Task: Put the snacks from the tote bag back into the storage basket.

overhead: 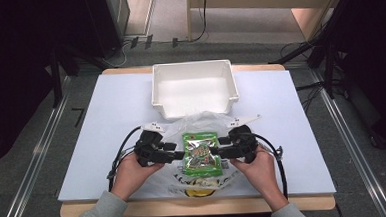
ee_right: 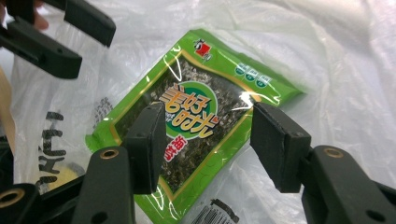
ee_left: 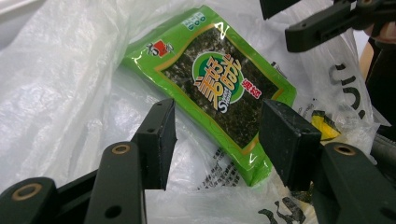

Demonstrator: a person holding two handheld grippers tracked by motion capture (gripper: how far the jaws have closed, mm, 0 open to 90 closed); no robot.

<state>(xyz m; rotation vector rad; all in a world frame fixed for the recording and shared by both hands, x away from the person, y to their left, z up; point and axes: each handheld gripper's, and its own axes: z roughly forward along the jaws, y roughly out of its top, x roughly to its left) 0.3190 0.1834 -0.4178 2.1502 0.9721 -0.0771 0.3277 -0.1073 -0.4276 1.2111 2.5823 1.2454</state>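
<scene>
A green seaweed snack packet lies flat on a crumpled white plastic bag near the table's front edge. My left gripper is at the packet's left edge and my right gripper at its right edge, pointing at each other. In the left gripper view the packet lies beyond the wide-apart jaws of the left gripper, pads clear of it. In the right gripper view the right gripper stands open over the packet, its pads not pressing on it.
An empty white bin stands at the back middle of the white tabletop. The bag spreads around the packet, with black print on it. The other gripper shows across the packet in each gripper view.
</scene>
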